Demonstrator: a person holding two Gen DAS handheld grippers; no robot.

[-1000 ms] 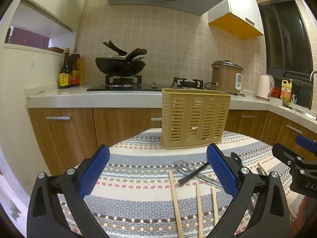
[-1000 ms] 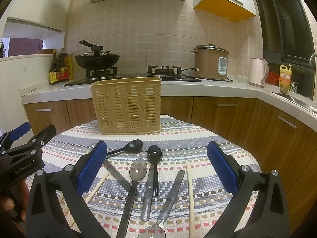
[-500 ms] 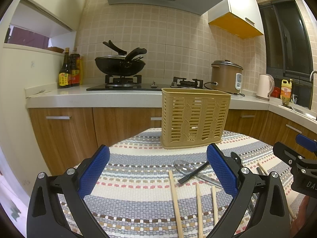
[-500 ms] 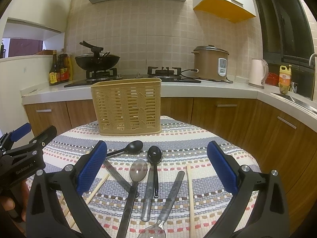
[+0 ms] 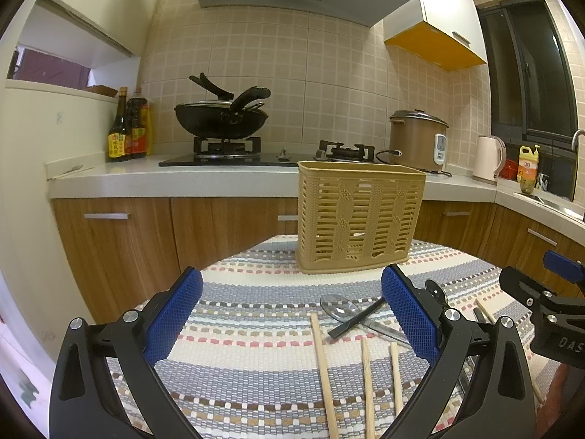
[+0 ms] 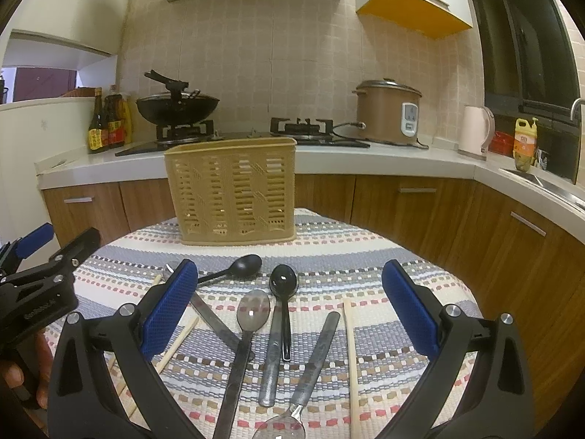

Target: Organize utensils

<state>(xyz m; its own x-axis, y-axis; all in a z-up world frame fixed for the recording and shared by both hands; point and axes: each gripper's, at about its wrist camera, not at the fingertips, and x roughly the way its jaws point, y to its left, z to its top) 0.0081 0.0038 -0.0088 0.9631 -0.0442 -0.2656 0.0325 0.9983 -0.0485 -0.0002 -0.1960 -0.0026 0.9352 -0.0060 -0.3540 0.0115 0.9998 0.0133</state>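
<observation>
Both claws gape wide, holding nothing. Spoons lie between the right claw fingers, the tan basket beyond. Chopsticks lie under the left claw.

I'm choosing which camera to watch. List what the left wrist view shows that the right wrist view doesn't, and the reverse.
Left wrist only: three chopsticks side by side in front of the left gripper.
Right wrist only: the right gripper open over two black spoons, metal spoons and one chopstick.
Both: the empty yellow basket, upright on the striped tablecloth.
</observation>
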